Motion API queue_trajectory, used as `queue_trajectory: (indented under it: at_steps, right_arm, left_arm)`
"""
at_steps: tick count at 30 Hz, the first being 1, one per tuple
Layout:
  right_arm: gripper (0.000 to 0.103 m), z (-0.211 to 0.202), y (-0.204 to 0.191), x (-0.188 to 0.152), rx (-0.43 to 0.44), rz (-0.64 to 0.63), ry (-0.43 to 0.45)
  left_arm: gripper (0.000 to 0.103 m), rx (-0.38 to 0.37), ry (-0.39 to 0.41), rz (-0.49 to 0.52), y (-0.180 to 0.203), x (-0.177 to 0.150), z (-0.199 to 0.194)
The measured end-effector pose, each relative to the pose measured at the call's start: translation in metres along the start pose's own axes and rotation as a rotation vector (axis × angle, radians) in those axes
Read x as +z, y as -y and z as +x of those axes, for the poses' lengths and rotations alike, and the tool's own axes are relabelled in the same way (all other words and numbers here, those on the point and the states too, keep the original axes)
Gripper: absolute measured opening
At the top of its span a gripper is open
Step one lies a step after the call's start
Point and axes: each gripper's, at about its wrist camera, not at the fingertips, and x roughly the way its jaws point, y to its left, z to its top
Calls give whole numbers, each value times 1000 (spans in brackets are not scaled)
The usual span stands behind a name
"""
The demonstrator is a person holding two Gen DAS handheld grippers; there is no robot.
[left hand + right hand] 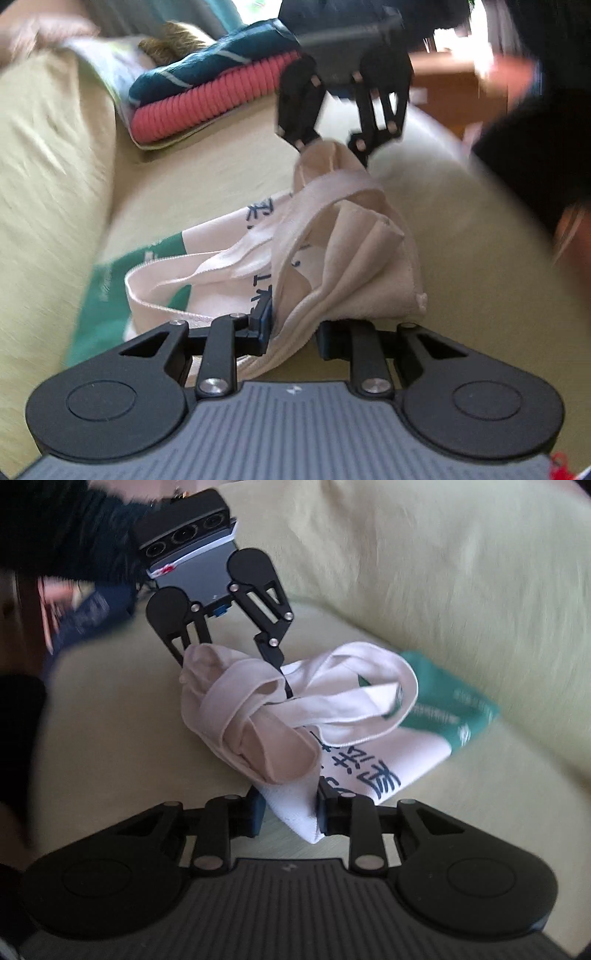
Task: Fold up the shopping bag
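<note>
Right now we are holding the shopping bag point(325, 258) bunched between our two grippers, just above the pale yellow-green sofa cushion point(221, 166) that is serving as our work area. We are gripping opposite ends, probably so we can pull the canvas taut and lay it flat before the first fold; at the moment it is sagging in a twisted heap between us.

Nearest in the left wrist view, the left gripper point(293, 334) is standing at a narrow opening with a thick roll of white canvas passing between its pads, so we are pinching the bag there. One loose handle strap point(162, 291) is looping out to the side, near the bag's green printed panel point(107, 291).

Further along the same cloth, the right gripper point(334, 146) is coming down from above, its fingers also drawn in narrow around a gathered corner. The right wrist view bears this out: a folded white corner point(295, 812) is sitting between the pads of that gripper point(290, 814), touching the right pad at least; how hard the left pad is pressing we cannot quite tell through the blur.

Beyond the bag, at the back of the cushion, a teal striped cloth point(207, 70) is lying on a coral ribbed cloth point(210, 103), well apart from our work. A dark sleeve point(74, 528) is showing behind the left gripper point(236, 664).
</note>
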Motion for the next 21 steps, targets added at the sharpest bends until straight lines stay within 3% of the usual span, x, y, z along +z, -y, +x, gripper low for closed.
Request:
queue_trajectory:
  at_steps: [2, 8, 10, 14, 17, 21]
  right_arm:
    - [25, -10, 5, -5, 77, 125, -15]
    - [25, -15, 45, -13, 243, 497, -14]
    - [26, -18, 62, -8, 261, 547, 30]
    - [26, -18, 66, -4, 273, 521, 58]
    - [25, -15, 86, -15, 326, 670, 120]
    - [26, 3, 101, -27, 301, 869, 79]
  left_arm:
    - [27, -67, 38, -247, -2, -6, -1]
    - [27, -99, 159, -706, -22, -41, -2]
    - [27, -93, 189, -769, -22, -48, -3]
    - [27, -68, 221, -884, -21, -60, -4]
    - [28, -71, 243, -998, -24, -70, -3]
    - [28, -71, 267, -1125, -26, -77, -1]
